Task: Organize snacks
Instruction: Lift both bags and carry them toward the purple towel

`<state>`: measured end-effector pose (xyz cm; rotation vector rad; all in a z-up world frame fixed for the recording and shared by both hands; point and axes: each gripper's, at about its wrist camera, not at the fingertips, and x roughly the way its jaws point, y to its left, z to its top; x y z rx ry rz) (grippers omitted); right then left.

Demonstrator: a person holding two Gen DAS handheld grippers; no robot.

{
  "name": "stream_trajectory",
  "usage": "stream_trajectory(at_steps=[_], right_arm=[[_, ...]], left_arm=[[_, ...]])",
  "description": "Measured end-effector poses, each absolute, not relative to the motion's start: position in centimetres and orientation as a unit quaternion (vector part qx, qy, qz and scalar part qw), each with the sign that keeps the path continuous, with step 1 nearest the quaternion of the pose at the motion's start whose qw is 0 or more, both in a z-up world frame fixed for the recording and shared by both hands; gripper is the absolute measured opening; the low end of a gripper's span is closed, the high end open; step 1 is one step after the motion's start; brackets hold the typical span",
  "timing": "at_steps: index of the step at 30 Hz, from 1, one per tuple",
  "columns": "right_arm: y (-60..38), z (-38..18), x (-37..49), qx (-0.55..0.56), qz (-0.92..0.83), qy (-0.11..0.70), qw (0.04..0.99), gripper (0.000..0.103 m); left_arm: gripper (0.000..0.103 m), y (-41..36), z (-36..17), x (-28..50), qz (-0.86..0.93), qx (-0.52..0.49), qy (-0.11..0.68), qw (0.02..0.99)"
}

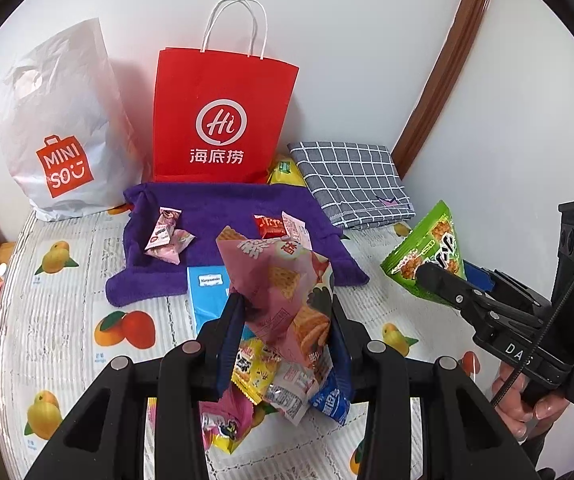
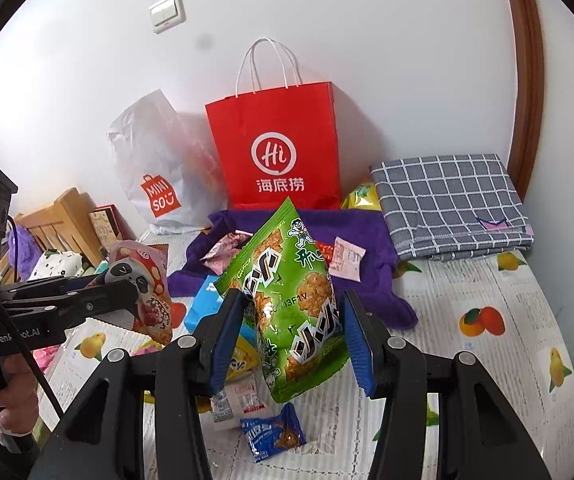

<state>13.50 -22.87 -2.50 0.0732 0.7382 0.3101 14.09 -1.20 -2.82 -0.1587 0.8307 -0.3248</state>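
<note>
At the far left a white crinkled plastic shopping bag [image 1: 59, 128] with an orange logo stood against the wall; beside it rose a red paper carrier bag [image 1: 223, 116] with white twine handles; in front of both lay a purple fleece towel [image 1: 215, 216] on the fruit-printed table cover [image 1: 63, 320], with small pink wrapped sweets [image 1: 167, 236] and a small red sachet [image 1: 269, 227] on it. The left gripper [image 1: 287, 320] had its blue-padded fingers closed on a pink foil snack packet [image 1: 279, 280], lifted above a heap of small wrappers; further right the right gripper [image 2: 293, 332] pinched a green foil rice-cracker bag [image 2: 291, 300] — raised off the cover, tilted — with its jaws partly closed on the bag; a folded grey checked cloth [image 2: 451, 204] lay at the far right.
</note>
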Motion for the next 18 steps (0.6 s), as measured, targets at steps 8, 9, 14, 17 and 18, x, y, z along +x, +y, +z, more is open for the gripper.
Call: stream_trajectory(at_steps=[8, 9, 14, 17, 18], right_arm=[[-23.6, -2.7, 15.5, 0.046, 0.145, 0.367, 0.918, 0.049], [-23.7, -2.8, 15.7, 0.047, 0.144, 0.368, 0.917, 0.049], [-24.0, -2.9, 16.7, 0.052, 0.137, 0.372, 0.917, 0.049], [-24.1, -2.9, 17.2, 0.054, 0.136, 0.374, 0.916, 0.049], [-24.1, -2.8, 17.4, 0.054, 0.135, 0.374, 0.916, 0.049]], left_arm=[[0.038, -1.4, -2.9, 15.8, -0.154, -0.075, 0.404, 0.899], [0.038, -1.4, -2.9, 16.0, -0.155, -0.075, 0.404, 0.898], [0.038, -1.5, -3.0, 16.8, -0.155, -0.070, 0.406, 0.898], [0.038, -1.5, -2.9, 17.1, -0.155, -0.068, 0.404, 0.899], [0.038, -1.4, -2.9, 17.3, -0.156, -0.068, 0.404, 0.899]])
